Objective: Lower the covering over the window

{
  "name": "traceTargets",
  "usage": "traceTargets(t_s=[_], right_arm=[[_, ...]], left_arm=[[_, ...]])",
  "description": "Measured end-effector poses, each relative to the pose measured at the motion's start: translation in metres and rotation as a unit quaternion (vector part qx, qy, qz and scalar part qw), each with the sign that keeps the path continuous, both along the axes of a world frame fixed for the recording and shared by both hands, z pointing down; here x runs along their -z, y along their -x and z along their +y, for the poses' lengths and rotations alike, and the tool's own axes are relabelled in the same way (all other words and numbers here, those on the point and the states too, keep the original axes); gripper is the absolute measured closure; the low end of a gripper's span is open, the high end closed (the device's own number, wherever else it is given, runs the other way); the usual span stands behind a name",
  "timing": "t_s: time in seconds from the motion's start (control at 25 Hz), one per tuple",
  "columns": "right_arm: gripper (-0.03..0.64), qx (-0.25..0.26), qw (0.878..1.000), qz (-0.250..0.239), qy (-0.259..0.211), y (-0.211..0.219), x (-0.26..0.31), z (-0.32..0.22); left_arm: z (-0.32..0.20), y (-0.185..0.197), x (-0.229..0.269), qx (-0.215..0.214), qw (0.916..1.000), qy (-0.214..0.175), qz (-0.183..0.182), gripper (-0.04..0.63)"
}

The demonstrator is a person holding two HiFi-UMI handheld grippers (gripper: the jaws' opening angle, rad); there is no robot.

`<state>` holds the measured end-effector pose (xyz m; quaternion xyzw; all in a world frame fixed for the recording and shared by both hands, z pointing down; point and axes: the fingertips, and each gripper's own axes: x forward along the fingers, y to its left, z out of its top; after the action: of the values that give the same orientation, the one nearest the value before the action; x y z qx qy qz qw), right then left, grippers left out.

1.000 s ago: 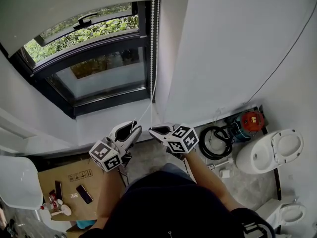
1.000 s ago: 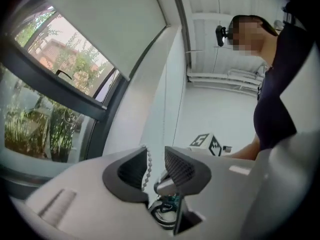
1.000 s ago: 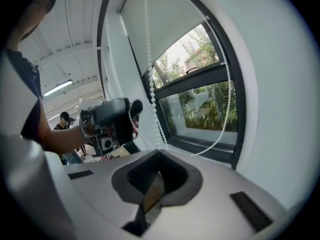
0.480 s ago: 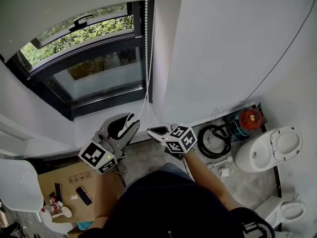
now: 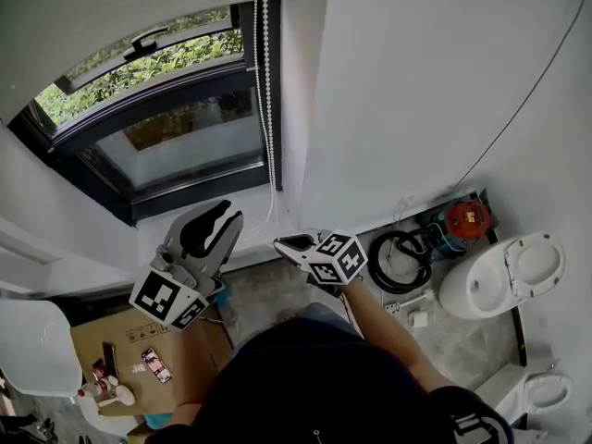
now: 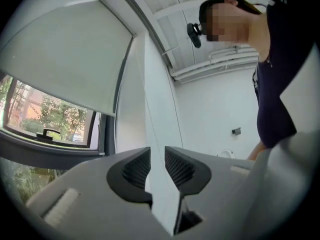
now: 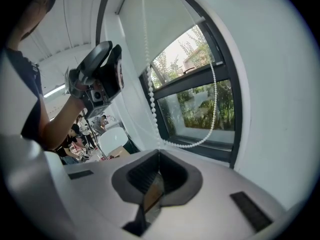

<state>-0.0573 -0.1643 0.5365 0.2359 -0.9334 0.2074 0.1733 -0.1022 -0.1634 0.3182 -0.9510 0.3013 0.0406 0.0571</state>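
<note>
Blind's bead chain (image 7: 150, 84) is the way in, and nearest the person the right claw (image 5: 280, 244) is clamped shut on it, low down beside the wall; in the right gripper view the beads run straight into the closed tips and the loop's other side curves up to the right. Just beyond and higher, the left claw (image 5: 208, 220) is held up with its jaws apart. In the left gripper view a thin strand crosses the gap without either pad pressing on it. Farther off, the chain climbs beside the dark frame of the window (image 5: 176, 146) to the blind (image 5: 120, 7), which is rolled high and covers only the top of the glass.

This looks like a hand-over-hand pull. The left claw should close squarely on one strand only, well above the right, and the right should let go only once that bite is firm. Pulling straight down along the chain's line should help it run freely. I cannot tell which strand lowers the blind, so a short test tug is wise.
</note>
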Motion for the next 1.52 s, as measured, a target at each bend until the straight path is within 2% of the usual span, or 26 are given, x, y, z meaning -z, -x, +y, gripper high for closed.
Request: traceTargets(t_s=[0.12,0.28,0.52,0.72,0.88,0.92,1.04,1.08,1.2,1.24,1.52], right_arm=[[0.604,0.002,1.000,0.001,0.000,0.000,0.001,-0.001],[0.604,0.007,1.000,0.002,0.000,0.001,0.001,0.003],[0.604,0.008,1.000,0.003,-0.001,0.002,0.001,0.008],[0.604,0.008,1.000,0.002,-0.001,-0.002,0.003,0.012],[0.604,0.009,1.000,-0.003,-0.002,-0.001,0.004,0.018],[0.604,0.009,1.000,-0.004,-0.001,-0.001,0.004,0.019],[0.604,0.008,1.000,-0.004,0.005,-0.003,0.005,0.021],[0.604,0.009,1.000,0.006,0.007,-0.004,0.002,0.021],[0.604,0.023,0.998,0.065,0.008,-0.005,-0.020,0.025],[0.604,0.025,0.997,0.073,0.013,-0.004,-0.028,0.028],[0.604,0.037,0.993,0.103,0.048,-0.006,-0.063,0.047]], left_arm=[[0.002,0.008,0.023,-0.001,0.9991,-0.010,0.040,0.499],[0.004,-0.003,0.021,-0.014,0.9995,-0.003,0.027,0.499],[-0.004,-0.038,-0.020,-0.066,0.9948,0.078,0.007,0.499],[-0.016,-0.070,-0.041,-0.087,0.9907,0.103,-0.021,0.499],[-0.024,-0.081,-0.047,-0.083,0.9886,0.124,-0.019,0.513],[-0.023,-0.082,-0.047,-0.088,0.9874,0.130,-0.016,0.566],[-0.017,-0.085,-0.047,-0.111,0.9817,0.155,0.006,0.569],[-0.016,-0.085,-0.049,-0.116,0.9801,0.161,0.006,0.571],[-0.010,-0.088,-0.073,-0.120,0.9765,0.176,-0.034,0.571],[-0.007,-0.089,-0.081,-0.123,0.9746,0.184,-0.035,0.571],[0.004,-0.084,-0.118,-0.128,0.9633,0.236,-0.005,0.571]])
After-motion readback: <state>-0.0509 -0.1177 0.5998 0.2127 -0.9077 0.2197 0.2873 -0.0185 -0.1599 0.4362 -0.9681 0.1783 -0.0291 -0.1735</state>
